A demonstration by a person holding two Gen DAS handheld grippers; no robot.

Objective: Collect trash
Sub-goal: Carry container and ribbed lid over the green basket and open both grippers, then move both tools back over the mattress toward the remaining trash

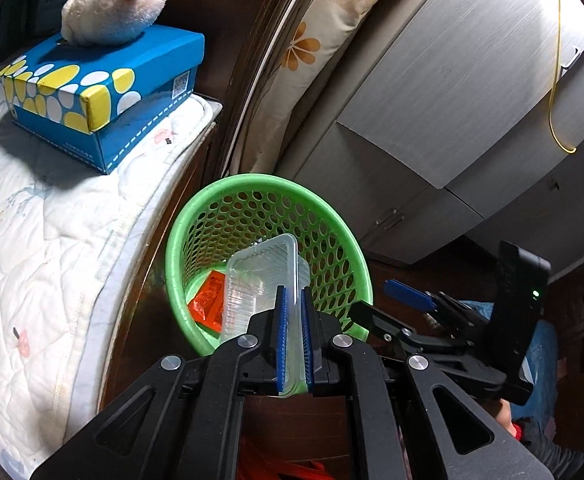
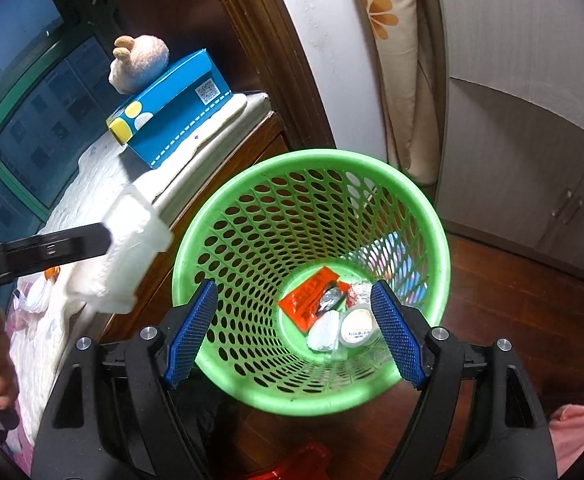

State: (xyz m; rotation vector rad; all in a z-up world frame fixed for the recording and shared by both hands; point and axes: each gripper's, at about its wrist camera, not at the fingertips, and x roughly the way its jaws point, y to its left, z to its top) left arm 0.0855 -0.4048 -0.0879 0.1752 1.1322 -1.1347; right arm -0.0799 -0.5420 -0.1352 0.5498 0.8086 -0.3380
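Note:
My left gripper (image 1: 294,300) is shut on a clear plastic container (image 1: 258,280), holding it by one edge above the near rim of the green perforated trash basket (image 1: 328,216). In the right wrist view the same container (image 2: 132,248) hangs left of the basket (image 2: 432,216), outside its rim. My right gripper (image 2: 294,296) is open and empty, its blue pads (image 2: 192,328) on either side of the basket's mouth. The basket holds an orange sachet (image 2: 306,296), crumpled foil (image 2: 324,332) and a small round lid (image 2: 358,326).
A blue and yellow tissue box (image 1: 96,92) with a plush toy (image 1: 112,4) on it sits on the white quilted mattress (image 1: 24,248) at the left. A wooden bed frame (image 2: 252,144), a curtain (image 2: 396,60) and grey cabinets (image 1: 452,92) stand behind the basket.

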